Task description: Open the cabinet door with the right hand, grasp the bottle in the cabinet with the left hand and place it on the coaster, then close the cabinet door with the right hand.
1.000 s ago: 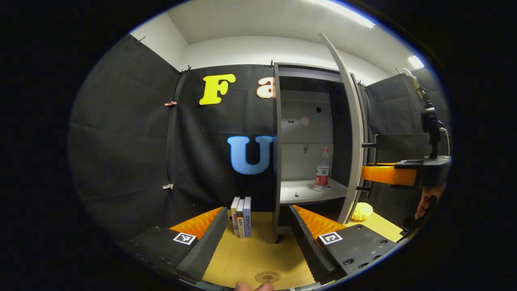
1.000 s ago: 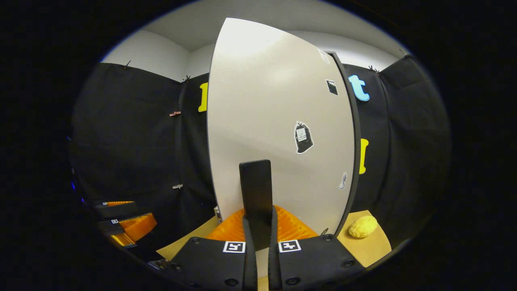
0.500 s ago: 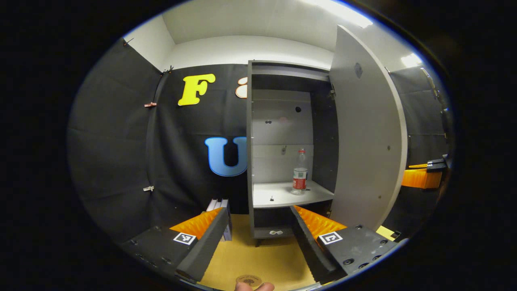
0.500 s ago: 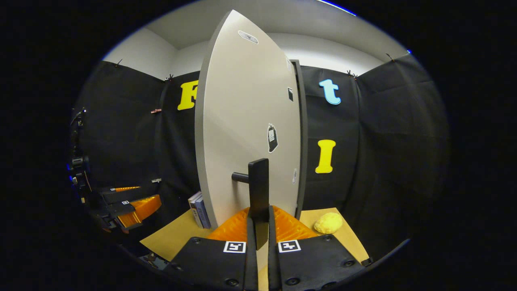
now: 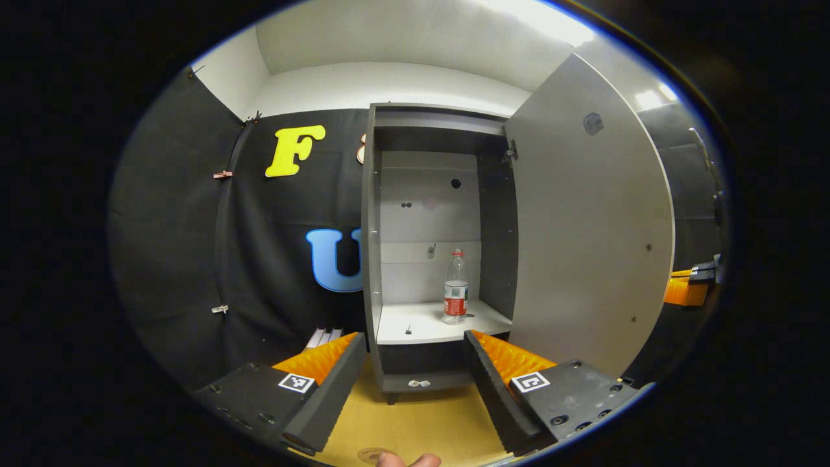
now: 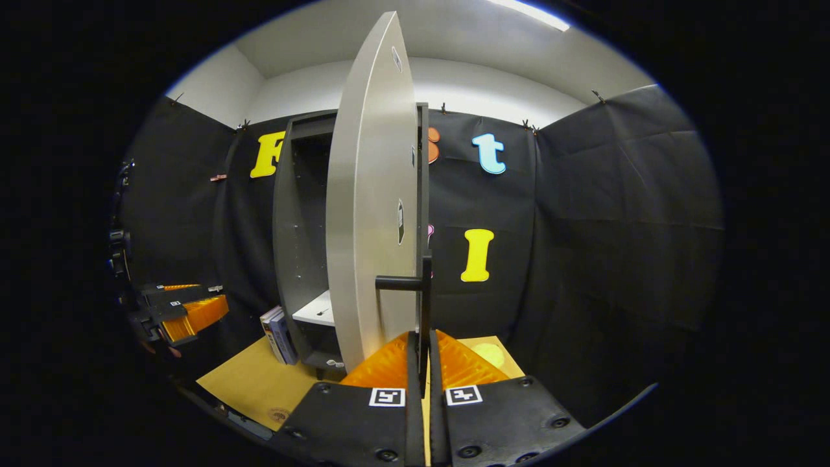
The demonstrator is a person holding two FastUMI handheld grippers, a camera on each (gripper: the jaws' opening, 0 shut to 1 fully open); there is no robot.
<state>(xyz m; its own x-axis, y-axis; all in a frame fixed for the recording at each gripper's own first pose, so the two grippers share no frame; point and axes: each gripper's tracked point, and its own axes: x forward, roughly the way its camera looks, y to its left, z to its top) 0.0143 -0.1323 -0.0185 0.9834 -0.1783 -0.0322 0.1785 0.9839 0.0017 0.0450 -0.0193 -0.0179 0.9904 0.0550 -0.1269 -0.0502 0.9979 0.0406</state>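
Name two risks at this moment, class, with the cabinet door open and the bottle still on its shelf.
1. The right gripper is shut on the black bar handle of the grey cabinet door; a slip could let it swing.
2. The clear plastic bottle with red label stands tall and narrow; the open left gripper might topple it.

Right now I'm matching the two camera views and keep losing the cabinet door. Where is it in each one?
Left gripper view: the cabinet door is right of centre, wide open, with its inner face toward the camera.
Right gripper view: the cabinet door is at centre, seen nearly edge-on, with its handle pinched by the right gripper.
Shared landmark: the books standing left of the cabinet's base.
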